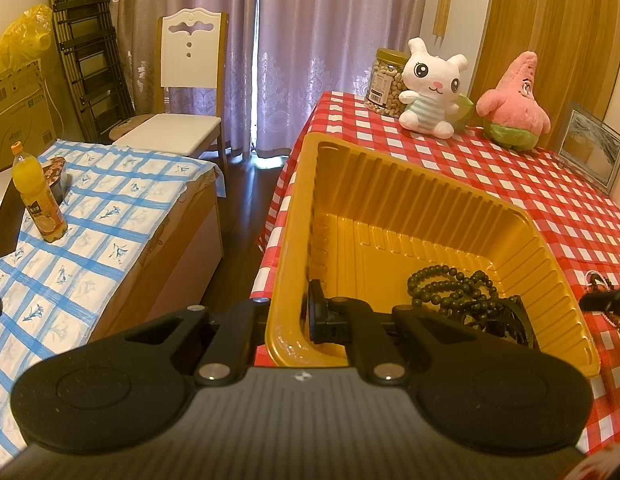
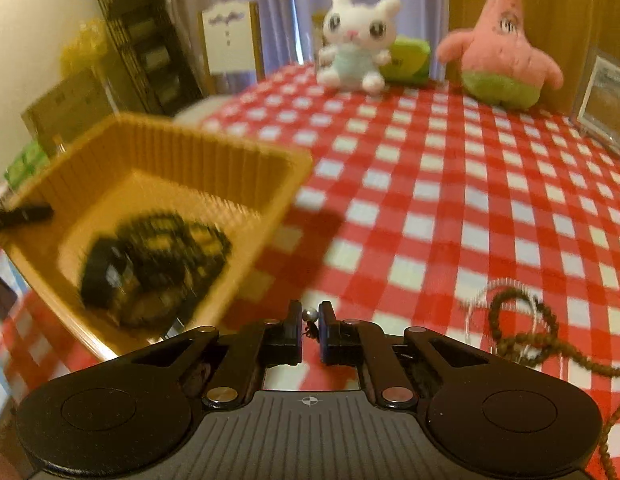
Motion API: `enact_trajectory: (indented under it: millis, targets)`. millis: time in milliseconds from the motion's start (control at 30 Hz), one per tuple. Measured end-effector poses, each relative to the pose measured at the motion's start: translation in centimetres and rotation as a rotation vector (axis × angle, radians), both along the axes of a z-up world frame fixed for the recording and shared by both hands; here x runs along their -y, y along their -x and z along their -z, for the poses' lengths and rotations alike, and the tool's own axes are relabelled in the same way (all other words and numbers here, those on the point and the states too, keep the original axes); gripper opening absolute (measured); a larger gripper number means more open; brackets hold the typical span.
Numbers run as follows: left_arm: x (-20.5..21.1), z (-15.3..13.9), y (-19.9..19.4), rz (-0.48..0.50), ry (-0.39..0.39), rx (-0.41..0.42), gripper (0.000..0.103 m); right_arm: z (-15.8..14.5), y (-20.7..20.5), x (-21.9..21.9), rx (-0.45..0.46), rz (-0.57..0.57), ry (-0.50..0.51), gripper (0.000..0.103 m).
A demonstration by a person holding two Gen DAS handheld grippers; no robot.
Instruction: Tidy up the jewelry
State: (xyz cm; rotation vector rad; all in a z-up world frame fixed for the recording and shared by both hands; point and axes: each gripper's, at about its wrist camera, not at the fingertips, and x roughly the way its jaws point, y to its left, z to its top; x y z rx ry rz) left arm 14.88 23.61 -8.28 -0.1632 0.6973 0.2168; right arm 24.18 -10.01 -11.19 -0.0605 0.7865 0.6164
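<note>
**Gold tray, red check, dark beads**

The tray (image 1: 426, 216) is glossy golden yellow; the beads (image 1: 450, 284) inside it are near-black. The tablecloth (image 1: 510, 200) is red-and-white check (the neighbouring cloth (image 1: 90, 216) is blue-on-white grid). One plush (image 1: 430, 84) is white, the other (image 1: 514, 100) pink and green.

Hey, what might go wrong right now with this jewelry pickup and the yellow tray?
1. The right gripper pinches only a small pearl bead at its fingertips, so the piece may slip out.
2. The brown bead strand lies close by on the red checked tablecloth and may snag.
3. The left gripper clamps the yellow plastic tray wall at the table edge; it could tip.
</note>
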Motion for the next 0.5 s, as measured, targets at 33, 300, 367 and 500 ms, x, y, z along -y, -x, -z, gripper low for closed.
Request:
enact_trajectory:
  millis: [33, 300, 367, 500]
  targets:
    - [0.0, 0.0, 0.0, 0.000, 0.000, 0.000, 0.006, -0.7, 0.0, -0.1, 0.004, -0.008, -0.027, 0.008]
    - [0.2, -0.2, -0.1, 0.000, 0.001, 0.002, 0.006, -2.6, 0.7, -3.5, -0.062, -0.149, -0.130, 0.008]
    - [0.3, -0.2, -0.1, 0.000, 0.002, 0.002, 0.006, -2.1, 1.0, -4.5, -0.097, -0.175, -0.122, 0.008]
    - [0.4, -0.4, -0.2, 0.001, 0.003, 0.004, 0.006, -0.7, 1.1, -5.9, -0.156, -0.205, -0.108, 0.008]
